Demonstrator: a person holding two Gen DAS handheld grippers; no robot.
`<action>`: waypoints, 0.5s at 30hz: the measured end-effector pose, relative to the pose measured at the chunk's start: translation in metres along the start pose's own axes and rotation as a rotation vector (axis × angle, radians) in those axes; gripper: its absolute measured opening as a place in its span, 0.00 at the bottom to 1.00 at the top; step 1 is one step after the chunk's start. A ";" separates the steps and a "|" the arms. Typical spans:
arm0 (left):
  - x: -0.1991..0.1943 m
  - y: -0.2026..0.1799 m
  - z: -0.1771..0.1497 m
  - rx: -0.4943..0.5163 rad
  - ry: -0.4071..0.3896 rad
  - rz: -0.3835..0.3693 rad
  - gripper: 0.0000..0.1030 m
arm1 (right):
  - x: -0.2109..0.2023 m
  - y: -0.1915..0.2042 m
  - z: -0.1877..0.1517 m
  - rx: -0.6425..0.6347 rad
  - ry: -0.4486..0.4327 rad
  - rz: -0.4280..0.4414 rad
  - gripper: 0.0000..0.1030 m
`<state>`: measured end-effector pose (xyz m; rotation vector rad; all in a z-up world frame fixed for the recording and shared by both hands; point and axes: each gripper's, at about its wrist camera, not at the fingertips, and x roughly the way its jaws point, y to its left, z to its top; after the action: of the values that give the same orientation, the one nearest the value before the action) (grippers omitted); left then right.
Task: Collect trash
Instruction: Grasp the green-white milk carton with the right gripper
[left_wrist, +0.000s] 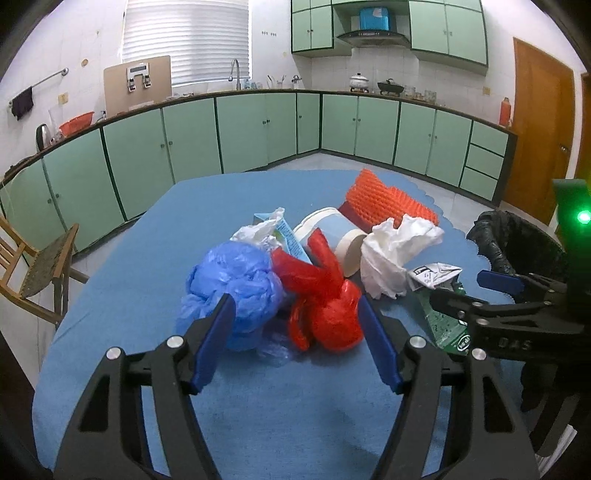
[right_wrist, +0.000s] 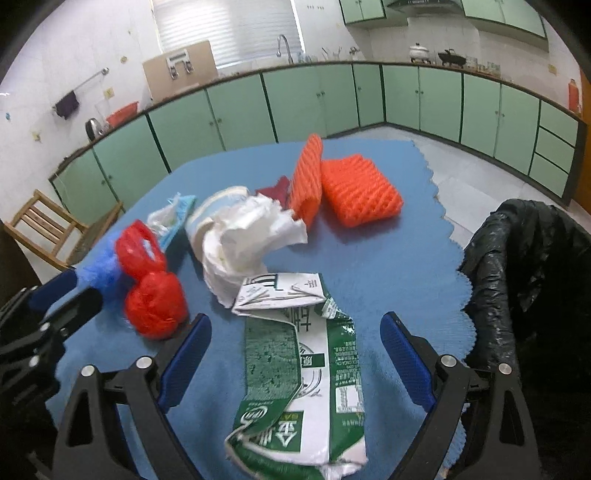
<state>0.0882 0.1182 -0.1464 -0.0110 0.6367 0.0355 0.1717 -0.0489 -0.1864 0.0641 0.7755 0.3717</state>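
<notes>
Left wrist view: your left gripper (left_wrist: 295, 317) stands with its two blue-padded fingers (left_wrist: 212, 343) apart at a moderate width, holding nothing. Between and just beyond the tips lie one crumpled blue plastic bag (left_wrist: 232, 284) and one knotted, glossy red plastic bag (left_wrist: 325, 306); whether a pad touches either, you cannot tell. On the blue cloth-covered table (left_wrist: 110, 332) behind them sit one wad of crinkled white paper (left_wrist: 395, 254) and one ridged orange foam net (left_wrist: 384, 201).

Right wrist view: your right gripper (right_wrist: 295, 350) is spread wide and empty, straddling one flattened green-and-white printed carton (right_wrist: 306, 369) (its creased top lies between the tips, untouched). Here the ridged orange foam shows as two pieces (right_wrist: 354, 194). One black plastic-lined bin (right_wrist: 535, 266) stands just beside the table's scalloped edge.
</notes>
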 end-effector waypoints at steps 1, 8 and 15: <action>0.001 0.001 0.000 -0.003 0.002 -0.002 0.64 | 0.003 0.001 0.001 -0.004 0.006 -0.004 0.88; 0.008 -0.003 -0.001 -0.009 0.008 -0.018 0.64 | 0.022 -0.001 0.002 0.003 0.066 0.004 0.70; 0.010 -0.010 -0.001 0.002 0.010 -0.041 0.64 | 0.018 -0.007 0.001 0.013 0.067 0.041 0.67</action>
<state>0.0958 0.1087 -0.1530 -0.0219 0.6463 -0.0050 0.1859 -0.0489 -0.1988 0.0803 0.8442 0.4096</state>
